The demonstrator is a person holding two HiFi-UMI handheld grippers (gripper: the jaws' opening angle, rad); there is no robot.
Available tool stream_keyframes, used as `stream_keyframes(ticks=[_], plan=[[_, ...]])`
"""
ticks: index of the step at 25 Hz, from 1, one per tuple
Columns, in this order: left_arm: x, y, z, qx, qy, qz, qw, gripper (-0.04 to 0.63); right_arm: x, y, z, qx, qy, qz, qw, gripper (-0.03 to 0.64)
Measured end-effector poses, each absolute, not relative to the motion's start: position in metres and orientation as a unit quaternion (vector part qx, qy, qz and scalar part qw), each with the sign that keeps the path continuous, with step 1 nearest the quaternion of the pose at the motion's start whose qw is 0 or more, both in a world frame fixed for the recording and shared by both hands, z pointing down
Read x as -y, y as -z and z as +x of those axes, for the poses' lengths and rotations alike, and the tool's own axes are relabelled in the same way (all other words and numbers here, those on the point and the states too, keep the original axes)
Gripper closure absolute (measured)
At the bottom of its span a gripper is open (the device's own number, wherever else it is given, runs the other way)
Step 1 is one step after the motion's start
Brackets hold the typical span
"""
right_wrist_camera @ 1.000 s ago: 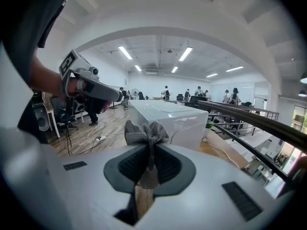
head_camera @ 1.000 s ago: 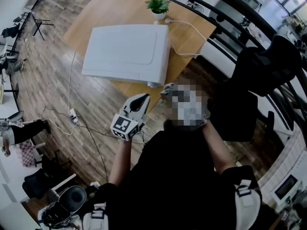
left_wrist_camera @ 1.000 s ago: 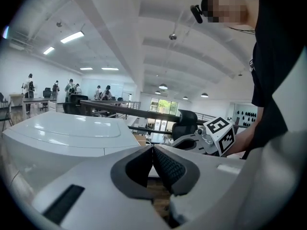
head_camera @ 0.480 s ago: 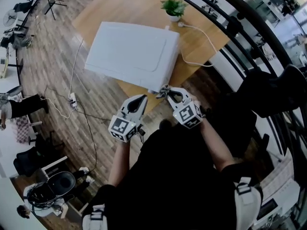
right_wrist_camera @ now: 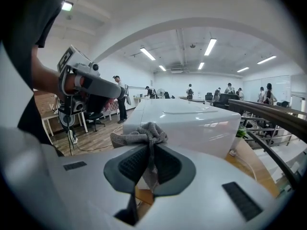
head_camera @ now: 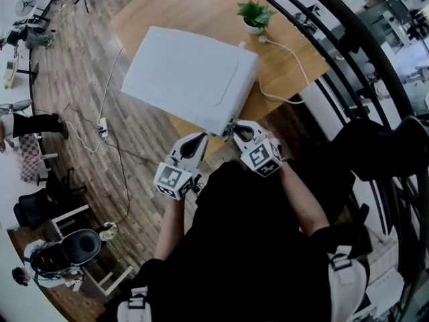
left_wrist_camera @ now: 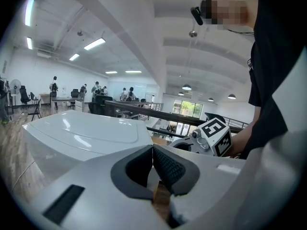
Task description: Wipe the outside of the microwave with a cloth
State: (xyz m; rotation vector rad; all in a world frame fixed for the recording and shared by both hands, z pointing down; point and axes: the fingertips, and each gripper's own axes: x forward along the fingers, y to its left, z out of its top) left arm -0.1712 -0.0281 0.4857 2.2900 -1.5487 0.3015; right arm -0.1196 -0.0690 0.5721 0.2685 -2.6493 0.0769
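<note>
The cloth (right_wrist_camera: 140, 134) is a grey knitted rag, bunched into a small wad. It is pinched between the jaws of the right hand-held gripper (right_wrist_camera: 149, 151), which are closed on a fold of it, so most of the wad stands proud of the tips. It looks soft, light and limp, so it should drape and flatten against whatever it is pressed on. The hold near its middle seems sound, since it leaves a pad of fabric ahead of the jaws to meet the casing first. A grip on one edge would probably let it trail and fold under.

The wad hangs close to the near corner of the microwave (right_wrist_camera: 192, 119); whether it touches cannot be told. The microwave is a white box with a smooth, glossy shell. It is likely hard, slick under the cloth, and heavy enough to stay put under light strokes.

In the head view the right hand-held gripper (head_camera: 234, 131) sits at that corner. The left hand-held gripper (head_camera: 200, 139) is beside it, its jaws closed together on nothing.

The microwave stands on a wooden counter (head_camera: 194, 5), with a small potted plant (head_camera: 255, 15) and a white cable (head_camera: 295, 60) behind it.
</note>
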Motion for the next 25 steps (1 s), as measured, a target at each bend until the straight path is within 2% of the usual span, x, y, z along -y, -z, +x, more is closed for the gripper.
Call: stream_keyframes(ticks=[3,14,20,25], plan=[[0.030,-0.487,-0.170,0.545,-0.109,0.810,0.188,0.592,0.069,-0.577,-0.119,0.965,-0.035,0.105,0.239,0.589],[0.047,-0.476,-0.177,0.490,-0.088,0.854,0.149,0.592,0.077,-0.573,-0.114,0.949,-0.027,0.168,0.264,0.589],[0.041,-0.472,-0.194,0.481,-0.056,0.857,0.177,0.592,0.083,-0.574,-0.117,0.944,-0.013,0.208,0.257,0.589],[0.044,-0.478,-0.193,0.474,-0.094,0.859,0.166,0.592,0.095,-0.581,-0.113,0.941,-0.013,0.224,0.253,0.589]])
